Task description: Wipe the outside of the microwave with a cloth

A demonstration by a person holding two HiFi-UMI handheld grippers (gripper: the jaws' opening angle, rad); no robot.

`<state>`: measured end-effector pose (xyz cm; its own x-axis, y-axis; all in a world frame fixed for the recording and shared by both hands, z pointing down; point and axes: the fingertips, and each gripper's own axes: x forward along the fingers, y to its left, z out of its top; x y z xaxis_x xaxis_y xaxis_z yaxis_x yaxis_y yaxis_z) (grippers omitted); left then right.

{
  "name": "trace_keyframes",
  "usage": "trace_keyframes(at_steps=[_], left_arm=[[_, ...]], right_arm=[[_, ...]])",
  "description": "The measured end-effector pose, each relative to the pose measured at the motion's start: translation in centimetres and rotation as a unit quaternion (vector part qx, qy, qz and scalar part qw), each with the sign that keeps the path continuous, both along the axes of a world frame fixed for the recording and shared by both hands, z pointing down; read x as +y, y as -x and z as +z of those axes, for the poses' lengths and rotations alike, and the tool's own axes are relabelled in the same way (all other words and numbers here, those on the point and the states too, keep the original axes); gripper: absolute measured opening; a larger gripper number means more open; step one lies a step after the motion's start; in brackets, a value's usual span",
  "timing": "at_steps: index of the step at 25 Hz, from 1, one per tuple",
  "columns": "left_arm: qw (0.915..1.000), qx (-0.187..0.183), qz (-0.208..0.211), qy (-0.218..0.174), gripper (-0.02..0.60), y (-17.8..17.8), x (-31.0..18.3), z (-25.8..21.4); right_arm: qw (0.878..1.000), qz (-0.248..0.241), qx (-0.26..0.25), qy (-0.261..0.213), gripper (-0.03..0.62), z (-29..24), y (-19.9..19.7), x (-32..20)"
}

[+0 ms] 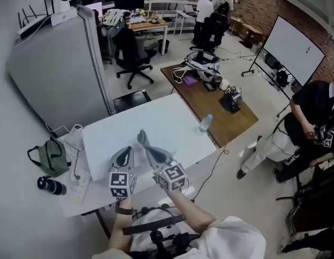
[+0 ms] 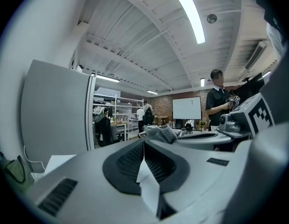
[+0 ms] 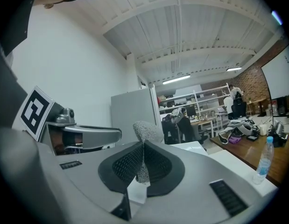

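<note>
Cloth [image 3: 146,130] is pinched in right tool [image 3: 143,146], left tool [image 2: 144,146] closed empty above desk [image 1: 156,123]; a firm pinch seems wise

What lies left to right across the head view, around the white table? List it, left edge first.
green bag → left tongs → right tongs, shut on the cloth → water bottle → seated person in black
</note>
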<state>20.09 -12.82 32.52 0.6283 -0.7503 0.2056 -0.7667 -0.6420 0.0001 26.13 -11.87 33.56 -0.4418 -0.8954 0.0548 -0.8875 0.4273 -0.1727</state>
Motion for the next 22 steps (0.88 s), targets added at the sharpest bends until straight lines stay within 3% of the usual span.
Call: trace_keyframes(at_steps=[16, 22], left_arm=[[0.9998, 0.015, 0.011, 0.011, 0.023, 2.2, 1.3, 1.2], [0.9996, 0.026, 0.014, 0.000, 0.023, 3.5, -0.7, 2.5]], right_arm=[[1.000, -0.011, 0.003, 0.005, 0.005, 0.7, 3.2, 0.6], [1.000, -0.015, 0.012, -0.006, 0.005, 1.9, 4.7, -1.5]])
